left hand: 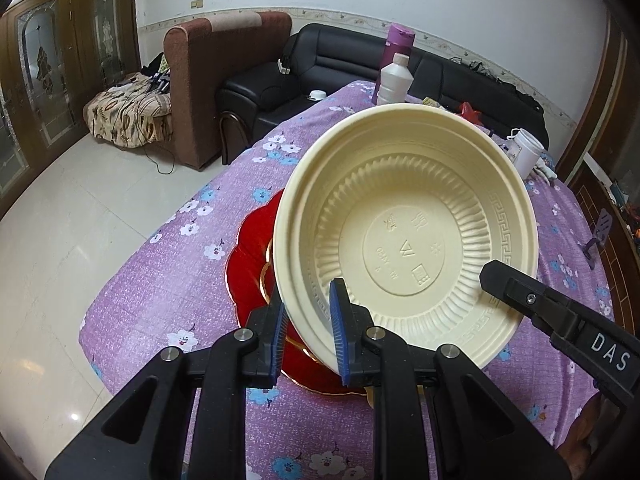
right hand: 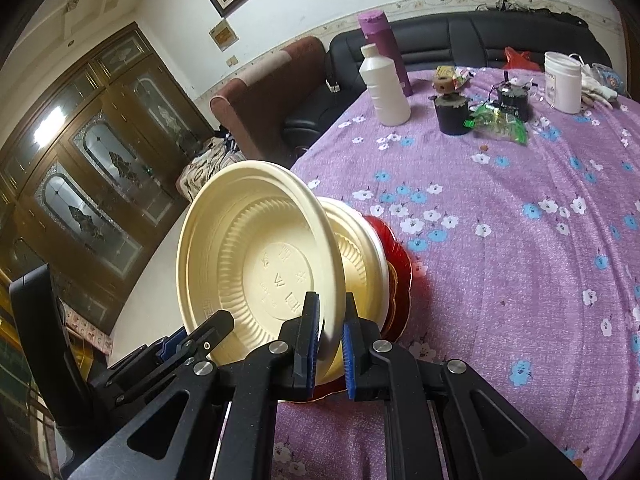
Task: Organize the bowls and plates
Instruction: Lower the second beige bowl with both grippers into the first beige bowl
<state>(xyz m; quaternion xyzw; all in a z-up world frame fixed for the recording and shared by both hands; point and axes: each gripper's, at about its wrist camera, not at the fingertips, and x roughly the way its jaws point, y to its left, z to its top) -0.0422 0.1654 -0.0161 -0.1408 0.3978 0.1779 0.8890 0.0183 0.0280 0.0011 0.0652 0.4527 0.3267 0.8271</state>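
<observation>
Both grippers pinched one cream bowl [left hand: 404, 240] above the red plate [left hand: 248, 264] on the purple-clothed counter [left hand: 168, 280].

Your left gripper [left hand: 308, 344] and right gripper [right hand: 331, 344] each had their blue pads closed on the near rim, at about 6 o'clock. The bowl stood tilted, its mouth facing you, with another cream bowl [right hand: 360, 248] behind it. Level it before you lower it, then release evenly.

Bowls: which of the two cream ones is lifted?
The front bowl, tilted in the right hand-held gripper; the other bowl sits on the red plate.
</observation>
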